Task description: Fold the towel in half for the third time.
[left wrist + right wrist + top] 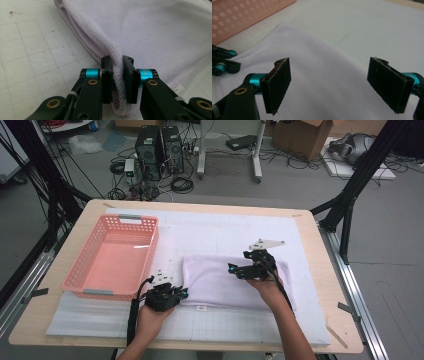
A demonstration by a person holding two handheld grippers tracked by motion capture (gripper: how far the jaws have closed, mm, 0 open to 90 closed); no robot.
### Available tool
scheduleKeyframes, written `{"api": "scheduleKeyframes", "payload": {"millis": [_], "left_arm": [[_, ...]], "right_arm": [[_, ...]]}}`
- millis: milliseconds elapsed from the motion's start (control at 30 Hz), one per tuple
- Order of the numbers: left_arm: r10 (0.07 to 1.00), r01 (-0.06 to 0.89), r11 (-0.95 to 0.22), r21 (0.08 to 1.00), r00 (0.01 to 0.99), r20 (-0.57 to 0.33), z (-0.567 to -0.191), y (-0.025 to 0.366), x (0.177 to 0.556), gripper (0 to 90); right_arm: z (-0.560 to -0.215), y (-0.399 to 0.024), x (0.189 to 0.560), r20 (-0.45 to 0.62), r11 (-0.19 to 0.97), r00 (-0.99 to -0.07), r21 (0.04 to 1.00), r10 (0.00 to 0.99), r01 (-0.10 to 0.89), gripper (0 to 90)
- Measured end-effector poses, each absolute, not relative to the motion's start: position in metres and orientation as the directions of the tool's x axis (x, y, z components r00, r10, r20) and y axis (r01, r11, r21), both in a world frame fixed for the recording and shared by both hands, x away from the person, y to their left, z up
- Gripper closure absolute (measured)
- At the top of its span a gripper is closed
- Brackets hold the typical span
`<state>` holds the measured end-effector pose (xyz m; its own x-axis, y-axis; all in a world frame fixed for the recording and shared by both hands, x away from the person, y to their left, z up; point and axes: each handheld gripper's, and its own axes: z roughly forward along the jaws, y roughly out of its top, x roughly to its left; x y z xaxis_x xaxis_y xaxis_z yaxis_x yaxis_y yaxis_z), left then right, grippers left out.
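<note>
A folded pale lilac towel lies on the white gridded mat in front of the person. My left gripper is at the towel's near left corner, its jaws shut on the hemmed edge of the towel, which bunches between the two pads. My right gripper hovers over the middle of the towel with its jaws wide open and nothing between them. The left gripper shows at the left edge of the right gripper view.
A pink perforated plastic basket stands on the left of the mat, close beside the towel, also seen as basket. The white mat covers most of the wooden table. Cables and computer towers sit on the floor beyond.
</note>
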<state>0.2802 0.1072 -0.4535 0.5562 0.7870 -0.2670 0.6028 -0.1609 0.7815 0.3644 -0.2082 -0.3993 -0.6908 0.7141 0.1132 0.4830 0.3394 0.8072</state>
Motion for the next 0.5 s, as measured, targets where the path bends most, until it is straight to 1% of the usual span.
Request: {"api": "scheduleKeyframes", "payload": {"millis": [67, 167, 333, 500], "left_arm": [[0.785, 0.609, -0.152, 0.778, 0.553, -0.279, -0.453, 0.108, 0.280, 79.5], [0.783, 0.614, -0.145, 0.776, 0.551, -0.290, -0.453, 0.109, 0.280, 79.6], [0.786, 0.615, -0.138, 0.776, 0.545, -0.292, -0.452, 0.109, 0.279, 79.6], [0.782, 0.617, -0.132, 0.776, 0.546, -0.301, -0.453, 0.110, 0.280, 79.8]], "right_arm": [[-0.401, -0.197, 0.373, 0.114, 0.367, -0.704, 0.789, 0.701, 0.493, 19.0], [-0.402, -0.177, 0.387, 0.108, 0.407, -0.735, 0.774, 0.670, 0.485, 23.8], [-0.404, -0.150, 0.402, 0.097, 0.455, -0.759, 0.750, 0.643, 0.481, 25.1], [-0.407, -0.126, 0.416, 0.071, 0.519, -0.785, 0.713, 0.615, 0.471, 28.6]]}}
